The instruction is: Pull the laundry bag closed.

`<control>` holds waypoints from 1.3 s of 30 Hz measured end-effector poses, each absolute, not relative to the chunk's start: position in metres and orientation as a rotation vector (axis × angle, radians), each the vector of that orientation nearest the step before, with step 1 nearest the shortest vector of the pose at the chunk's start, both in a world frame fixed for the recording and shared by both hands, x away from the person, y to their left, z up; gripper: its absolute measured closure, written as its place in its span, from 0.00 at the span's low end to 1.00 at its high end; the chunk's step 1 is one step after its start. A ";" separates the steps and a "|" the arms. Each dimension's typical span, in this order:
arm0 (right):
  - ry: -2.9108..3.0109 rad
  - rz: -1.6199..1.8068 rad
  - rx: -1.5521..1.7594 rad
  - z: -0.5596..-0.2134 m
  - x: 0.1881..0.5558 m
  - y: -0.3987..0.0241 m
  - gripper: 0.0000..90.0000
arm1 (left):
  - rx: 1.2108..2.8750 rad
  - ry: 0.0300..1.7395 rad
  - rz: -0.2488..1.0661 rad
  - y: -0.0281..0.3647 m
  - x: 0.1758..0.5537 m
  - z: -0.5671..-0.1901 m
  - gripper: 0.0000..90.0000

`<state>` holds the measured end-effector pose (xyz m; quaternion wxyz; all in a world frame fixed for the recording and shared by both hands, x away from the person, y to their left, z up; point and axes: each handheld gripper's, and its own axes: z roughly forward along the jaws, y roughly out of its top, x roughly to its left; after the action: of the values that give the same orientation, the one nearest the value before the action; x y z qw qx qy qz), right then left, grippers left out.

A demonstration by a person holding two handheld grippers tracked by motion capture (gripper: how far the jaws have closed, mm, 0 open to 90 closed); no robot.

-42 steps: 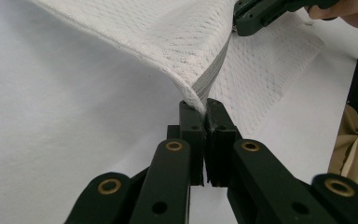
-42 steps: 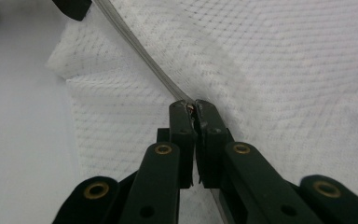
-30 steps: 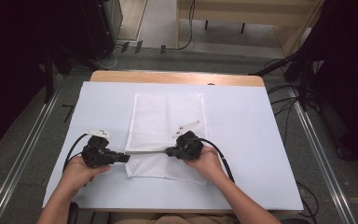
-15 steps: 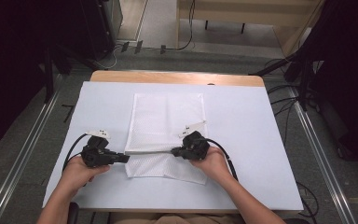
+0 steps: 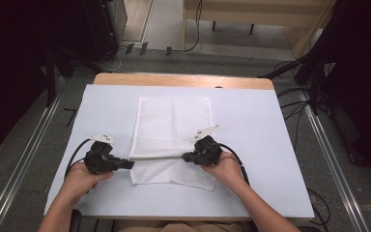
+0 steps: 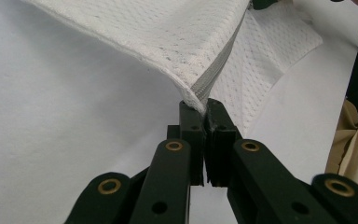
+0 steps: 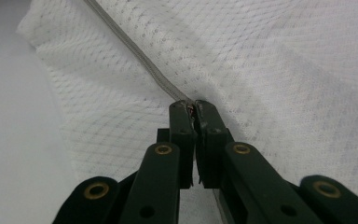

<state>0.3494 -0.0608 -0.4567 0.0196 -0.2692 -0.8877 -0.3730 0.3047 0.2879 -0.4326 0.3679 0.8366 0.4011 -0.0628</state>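
Observation:
A white mesh cloth (image 5: 174,121) lies flat on the white table cover (image 5: 270,145), and its near part is folded over. My left gripper (image 5: 131,164) is shut on the fold's left corner, where the grey hem meets the jaws in the left gripper view (image 6: 200,106). My right gripper (image 5: 184,157) is shut on the same hem at the right, seen up close in the right gripper view (image 7: 192,105). The hem runs taut between the two grippers, slightly raised. More cloth (image 7: 261,56) spreads beyond the right jaws, and a lower layer (image 6: 270,51) lies under the lifted edge.
A strip of bare wooden tabletop (image 5: 183,80) shows at the far edge. Metal rails (image 5: 24,159) run along both sides of the table. Cables and dark stands (image 5: 314,72) sit on the floor behind and to the right.
My right gripper has shifted a little to the right with the hem, pulling the folded edge straighter. The left gripper has kept still.

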 end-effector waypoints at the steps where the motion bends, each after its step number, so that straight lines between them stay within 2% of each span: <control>1: -2.763 -1.153 -0.832 -0.457 0.349 -0.062 0.98 | 2.149 1.030 -0.164 0.288 0.305 -0.433 0.98; 39: -2.740 -1.131 -0.912 -0.453 0.347 -0.113 0.98 | 2.145 1.045 -0.164 0.294 0.303 -0.433 0.98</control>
<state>0.3471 -0.1128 -0.4531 0.0201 -0.2939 -0.8834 -0.3645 0.3032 0.2944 -0.4332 0.3664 0.8345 0.4067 -0.0637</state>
